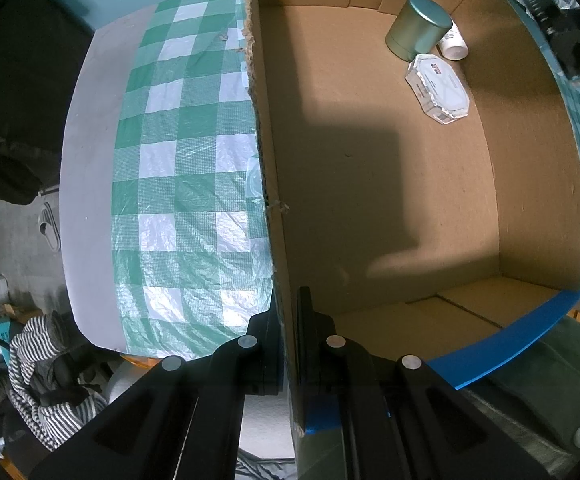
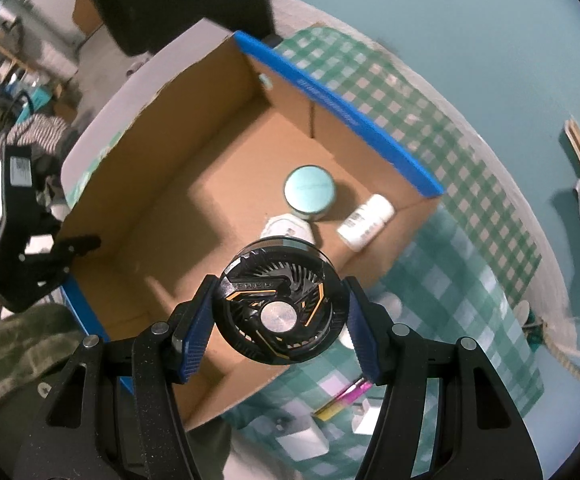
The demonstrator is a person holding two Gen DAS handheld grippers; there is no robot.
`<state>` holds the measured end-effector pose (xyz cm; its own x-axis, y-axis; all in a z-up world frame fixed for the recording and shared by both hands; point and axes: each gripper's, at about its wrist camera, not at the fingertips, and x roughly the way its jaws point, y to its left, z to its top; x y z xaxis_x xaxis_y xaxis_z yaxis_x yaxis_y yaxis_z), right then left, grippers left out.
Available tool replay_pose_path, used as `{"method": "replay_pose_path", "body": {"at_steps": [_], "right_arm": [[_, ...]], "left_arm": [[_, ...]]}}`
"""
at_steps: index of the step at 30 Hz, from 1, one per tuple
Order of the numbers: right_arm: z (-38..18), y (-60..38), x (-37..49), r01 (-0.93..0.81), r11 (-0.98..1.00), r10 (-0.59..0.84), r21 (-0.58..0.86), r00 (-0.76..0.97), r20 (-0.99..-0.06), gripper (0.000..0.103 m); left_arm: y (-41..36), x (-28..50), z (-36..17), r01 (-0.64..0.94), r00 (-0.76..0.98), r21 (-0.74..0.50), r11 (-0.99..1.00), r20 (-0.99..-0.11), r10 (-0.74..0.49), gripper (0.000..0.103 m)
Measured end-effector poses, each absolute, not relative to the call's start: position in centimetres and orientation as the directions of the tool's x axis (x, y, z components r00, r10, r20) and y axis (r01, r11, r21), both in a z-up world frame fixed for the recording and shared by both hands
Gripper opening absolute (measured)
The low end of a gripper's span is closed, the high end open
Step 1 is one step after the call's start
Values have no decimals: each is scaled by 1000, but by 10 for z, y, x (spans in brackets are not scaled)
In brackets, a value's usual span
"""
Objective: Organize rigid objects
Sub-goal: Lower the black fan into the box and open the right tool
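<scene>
Sitting clamped between the right gripper (image 2: 281, 322) pads, seemingly squarely: black round fan (image 2: 281, 312).

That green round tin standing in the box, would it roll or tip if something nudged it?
Probably neither. The green tin stands upright on its flat end, squat and wide, so a nudge would likely slide it. Its smooth sides look slippery. Knocked onto its side it would likely roll, though the white bottle and flat white case crowd it.
</scene>
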<state>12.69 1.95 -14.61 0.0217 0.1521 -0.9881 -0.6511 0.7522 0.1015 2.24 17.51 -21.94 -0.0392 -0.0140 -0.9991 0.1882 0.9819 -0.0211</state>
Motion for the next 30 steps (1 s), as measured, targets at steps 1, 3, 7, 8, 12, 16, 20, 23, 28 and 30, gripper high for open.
{"method": "replay_pose_path", "body": {"at_steps": [1, 3, 7, 8, 12, 16, 20, 23, 28, 30], "right_arm": [[-149, 23, 126, -662, 742, 150, 103, 15, -989, 62], [-157, 30, 123, -684, 723, 138, 99, 2, -990, 62], [-173, 40, 116, -722, 687, 98, 80, -18, -995, 62], [-177, 42, 113, -732, 677, 87, 77, -25, -996, 62], [-189, 51, 101, -777, 625, 59, 70, -43, -997, 62], [-201, 56, 91, -808, 586, 29, 61, -55, -998, 62], [-211, 59, 85, -826, 561, 0, 59, -71, -997, 62], [-217, 58, 83, -833, 549, -15, 60, -81, -997, 62], [-221, 54, 83, -833, 550, -29, 52, -81, -996, 62], [-224, 54, 81, -829, 556, -31, 49, -80, -996, 62]], "left_arm": [[175, 22, -219, 188, -39, -21, 982, -999, -14, 5], [175, 23, -220, 189, -39, -20, 982, -999, -13, 5], [175, 23, -219, 189, -39, -20, 982, -999, -13, 5], [175, 23, -219, 189, -39, -20, 982, -999, -12, 5], [175, 23, -220, 188, -41, -20, 982, -999, -13, 5], [175, 24, -219, 187, -43, -21, 982, -999, -13, 5], [174, 24, -219, 186, -47, -19, 982, -999, -10, 5], [173, 23, -219, 185, -50, -19, 983, -999, -10, 5], [172, 21, -217, 182, -46, -18, 983, -999, -10, 5], [173, 21, -218, 183, -46, -18, 983, -999, -10, 5]]}}
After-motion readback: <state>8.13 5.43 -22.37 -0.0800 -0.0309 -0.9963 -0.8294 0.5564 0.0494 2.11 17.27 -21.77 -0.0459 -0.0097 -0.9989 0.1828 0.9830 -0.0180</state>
